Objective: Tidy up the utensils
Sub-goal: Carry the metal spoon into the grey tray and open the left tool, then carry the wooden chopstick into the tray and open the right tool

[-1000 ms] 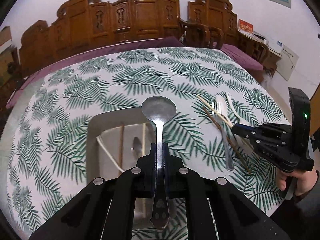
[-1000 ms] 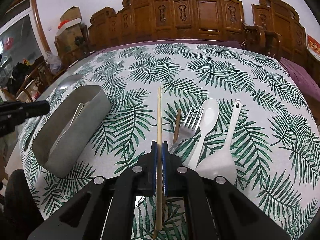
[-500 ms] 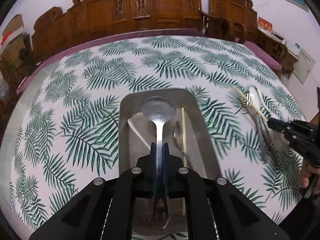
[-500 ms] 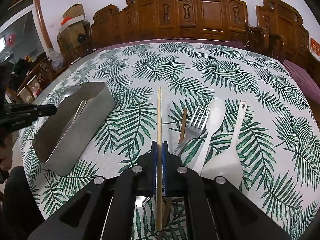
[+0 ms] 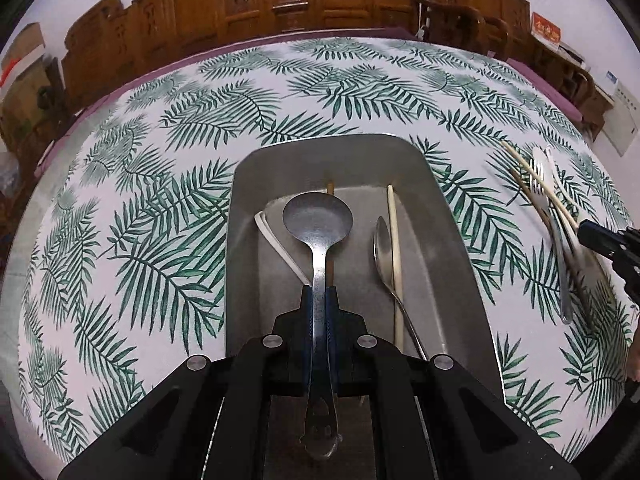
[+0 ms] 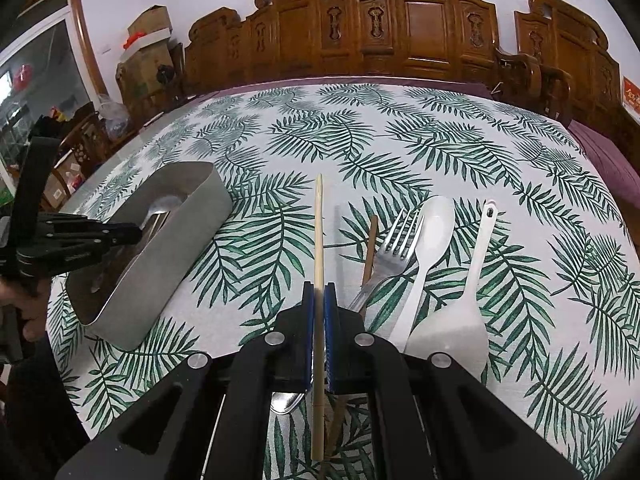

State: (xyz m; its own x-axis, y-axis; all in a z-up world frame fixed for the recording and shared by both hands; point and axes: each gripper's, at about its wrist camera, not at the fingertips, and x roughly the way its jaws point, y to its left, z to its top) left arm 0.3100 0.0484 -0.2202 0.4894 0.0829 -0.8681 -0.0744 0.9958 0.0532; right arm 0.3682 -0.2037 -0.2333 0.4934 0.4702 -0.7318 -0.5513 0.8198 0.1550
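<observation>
My left gripper [image 5: 319, 294] is shut on a round-bowled metal spoon [image 5: 318, 220] and holds it over the grey metal tray [image 5: 440, 216]. In the tray lie a second metal spoon [image 5: 383, 252], a pale chopstick [image 5: 394, 240], a white utensil [image 5: 276, 244] and a brown chopstick end [image 5: 330, 189]. My right gripper [image 6: 319, 292] is shut on a pale chopstick [image 6: 319, 232] above the tablecloth. Beside it lie a brown chopstick [image 6: 370, 248], a metal fork [image 6: 394, 248], a white spoon [image 6: 428, 244] and a white rice paddle [image 6: 460, 316]. The tray [image 6: 176, 240] and left gripper [image 6: 120, 236] show at the left of the right wrist view.
The round table has a leaf-patterned cloth [image 5: 160, 200]. Carved wooden chairs [image 6: 400, 24] stand behind it. A cardboard box [image 6: 148, 44] and clutter sit at the far left. The loose utensils [image 5: 548, 200] and the right gripper [image 5: 600, 236] show at the right of the left wrist view.
My left gripper has moved with the spoon from beside the tray to over its inside and lower. My right gripper has kept hold of the chopstick and barely moved.
</observation>
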